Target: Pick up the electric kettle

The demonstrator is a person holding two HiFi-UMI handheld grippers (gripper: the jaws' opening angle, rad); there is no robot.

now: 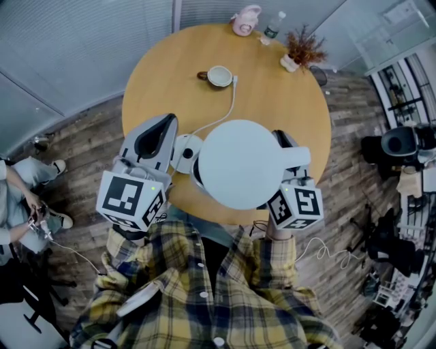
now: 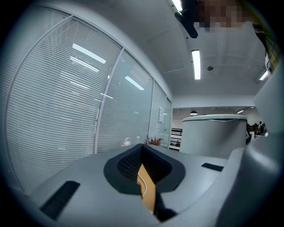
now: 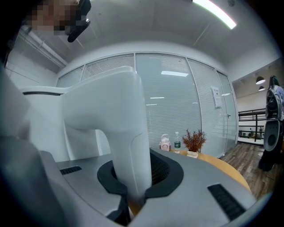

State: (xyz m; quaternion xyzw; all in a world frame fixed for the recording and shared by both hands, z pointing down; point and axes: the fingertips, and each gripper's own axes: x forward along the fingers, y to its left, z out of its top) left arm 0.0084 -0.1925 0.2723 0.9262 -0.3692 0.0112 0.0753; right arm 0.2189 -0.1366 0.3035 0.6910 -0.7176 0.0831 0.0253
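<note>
The white electric kettle [image 1: 238, 163] hangs close under the head camera, above the near edge of the round wooden table [image 1: 286, 95]. My right gripper [image 1: 285, 144] is shut on the kettle's handle [image 3: 128, 133], which stands upright between the dark pads [image 3: 166, 170]. The kettle's body [image 3: 44, 124] fills the left of the right gripper view. The round white base [image 1: 185, 153] lies on the table just left of the kettle, its cord [image 1: 228, 109] running away across the top. My left gripper [image 1: 163, 129] stays level beside the base, shut and holding nothing; the kettle [image 2: 215, 133] shows to its right.
A cup [image 1: 219, 76] sits mid-table by the cord's far end. A pink jug [image 1: 246, 19], a water bottle [image 1: 273, 26] and a dried plant [image 1: 302, 49] stand along the far rim. A person [image 1: 20, 198] sits at the left; office chairs [image 1: 398, 146] stand at the right.
</note>
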